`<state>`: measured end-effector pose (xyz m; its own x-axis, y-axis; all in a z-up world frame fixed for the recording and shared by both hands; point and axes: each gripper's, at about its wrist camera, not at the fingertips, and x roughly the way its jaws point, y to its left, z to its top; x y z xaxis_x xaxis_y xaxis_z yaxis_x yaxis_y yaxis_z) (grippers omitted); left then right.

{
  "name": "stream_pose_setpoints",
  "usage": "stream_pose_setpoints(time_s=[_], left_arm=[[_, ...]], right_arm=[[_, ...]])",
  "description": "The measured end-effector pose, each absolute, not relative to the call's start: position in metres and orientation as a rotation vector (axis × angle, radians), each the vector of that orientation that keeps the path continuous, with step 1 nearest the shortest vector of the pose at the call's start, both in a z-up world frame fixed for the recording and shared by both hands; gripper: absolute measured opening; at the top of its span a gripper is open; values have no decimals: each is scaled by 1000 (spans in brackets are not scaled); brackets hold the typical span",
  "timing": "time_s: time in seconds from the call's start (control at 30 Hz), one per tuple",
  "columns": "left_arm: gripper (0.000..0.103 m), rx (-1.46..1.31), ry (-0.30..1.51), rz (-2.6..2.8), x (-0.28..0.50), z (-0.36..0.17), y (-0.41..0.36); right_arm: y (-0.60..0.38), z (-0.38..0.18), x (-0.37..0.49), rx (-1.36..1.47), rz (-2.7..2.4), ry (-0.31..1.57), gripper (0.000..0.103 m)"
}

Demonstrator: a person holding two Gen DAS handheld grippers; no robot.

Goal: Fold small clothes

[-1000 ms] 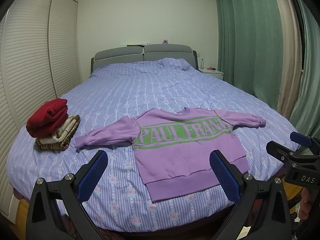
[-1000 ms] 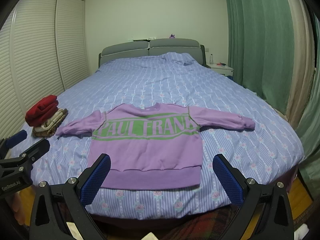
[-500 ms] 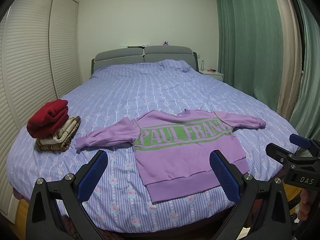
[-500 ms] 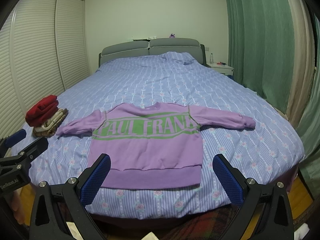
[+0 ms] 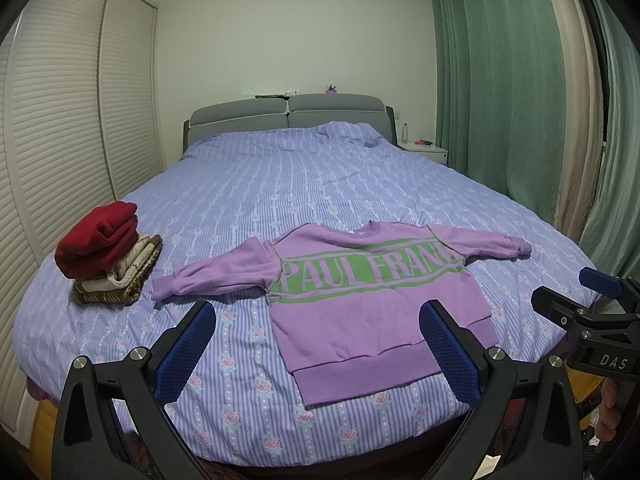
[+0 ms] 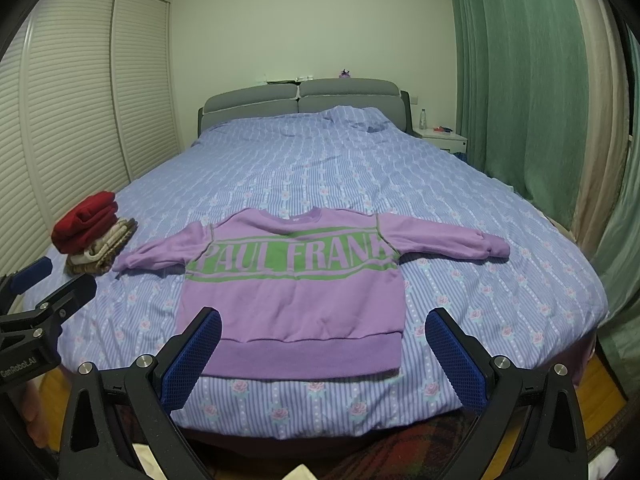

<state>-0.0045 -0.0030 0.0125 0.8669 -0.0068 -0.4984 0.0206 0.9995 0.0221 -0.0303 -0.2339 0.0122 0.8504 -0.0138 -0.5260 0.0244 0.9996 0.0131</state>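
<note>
A small purple sweatshirt [image 5: 360, 292] with green "PAUL FRANK" lettering lies flat, front up, sleeves spread, near the foot of the bed; it also shows in the right wrist view [image 6: 292, 280]. My left gripper [image 5: 316, 344] is open and empty, hovering short of the sweatshirt's hem at its left side. My right gripper [image 6: 324, 352] is open and empty, hovering over the bed's foot edge in front of the hem. Each gripper shows in the other's view, the right one [image 5: 596, 292] and the left one [image 6: 44, 284].
A stack of folded clothes [image 5: 108, 256] with a red garment on top sits on the bed's left side [image 6: 90, 236]. The striped floral bedspread [image 5: 320, 184] covers the bed. Slatted wardrobe doors stand left, green curtains [image 5: 500, 80] right, a nightstand [image 5: 424, 152] at the back right.
Both grippers have drifted slightly; the view has tilted a little, so the sweatshirt sits a bit lower in frame. Nothing was grasped or moved.
</note>
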Motion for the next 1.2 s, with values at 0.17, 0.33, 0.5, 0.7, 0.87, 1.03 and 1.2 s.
stream_pose_setpoints(time_s=[0.17, 0.33, 0.5, 0.7, 0.87, 1.03, 1.2], left_arm=[[103, 28, 520, -13, -3, 14, -4], [103, 27, 514, -12, -4, 17, -4], [103, 27, 508, -12, -6, 18, -4], [103, 27, 506, -11, -7, 17, -5], [103, 27, 506, -13, -7, 17, -4], [103, 20, 512, -16, -5, 17, -1], [103, 8, 525, -13, -2, 11, 5]], right_arm=[[-234, 13, -32, 18, -21, 552, 102], [-234, 13, -31, 17, -22, 550, 102], [-235, 15, -32, 14, -21, 545, 102], [-234, 15, -33, 15, -23, 545, 102], [-234, 15, -34, 14, -24, 545, 102], [-236, 16, -33, 15, -25, 551, 102], [-233, 14, -27, 9, -21, 566, 102]])
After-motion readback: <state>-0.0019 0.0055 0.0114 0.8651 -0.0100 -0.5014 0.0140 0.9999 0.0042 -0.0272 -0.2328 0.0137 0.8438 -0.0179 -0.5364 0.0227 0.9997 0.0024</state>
